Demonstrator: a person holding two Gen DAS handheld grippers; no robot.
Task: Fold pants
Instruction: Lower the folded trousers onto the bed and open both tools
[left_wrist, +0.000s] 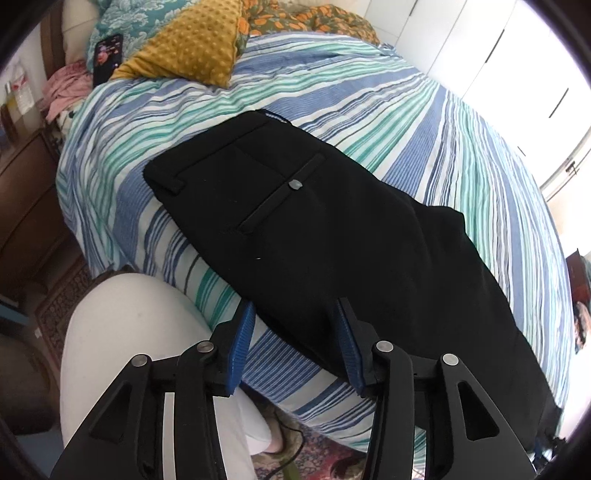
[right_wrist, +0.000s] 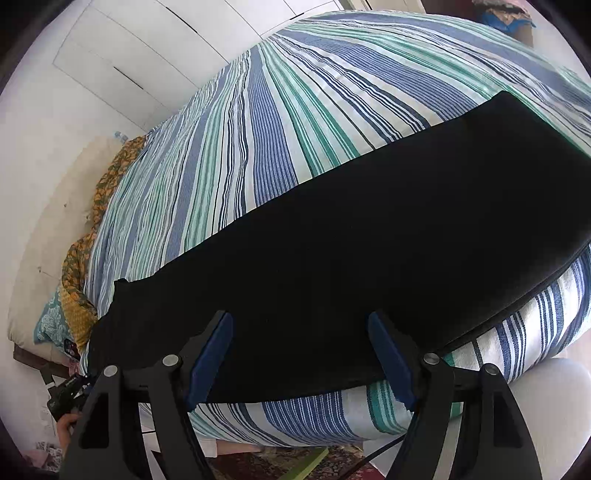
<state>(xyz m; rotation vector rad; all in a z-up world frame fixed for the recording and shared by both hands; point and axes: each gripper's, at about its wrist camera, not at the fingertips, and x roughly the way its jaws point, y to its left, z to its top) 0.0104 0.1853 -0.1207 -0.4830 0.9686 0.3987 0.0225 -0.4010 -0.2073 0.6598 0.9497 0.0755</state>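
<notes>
Black pants (left_wrist: 332, 229) lie flat along the near edge of a striped bed, folded lengthwise, back pocket with a grey button (left_wrist: 295, 184) facing up and waistband at the far left. My left gripper (left_wrist: 295, 314) is open and empty, hovering over the near edge of the seat part. In the right wrist view the pants' legs (right_wrist: 369, 240) stretch toward the right. My right gripper (right_wrist: 299, 325) is open and empty, hovering above the near edge of the legs.
The blue, green and white striped bedspread (left_wrist: 388, 96) covers the bed. A mustard pillow (left_wrist: 192, 40), patterned pillows and a phone (left_wrist: 107, 55) lie at the head. White wardrobe doors (right_wrist: 122, 55) stand beyond. The person's white-clad leg (left_wrist: 147, 350) is beside the bed.
</notes>
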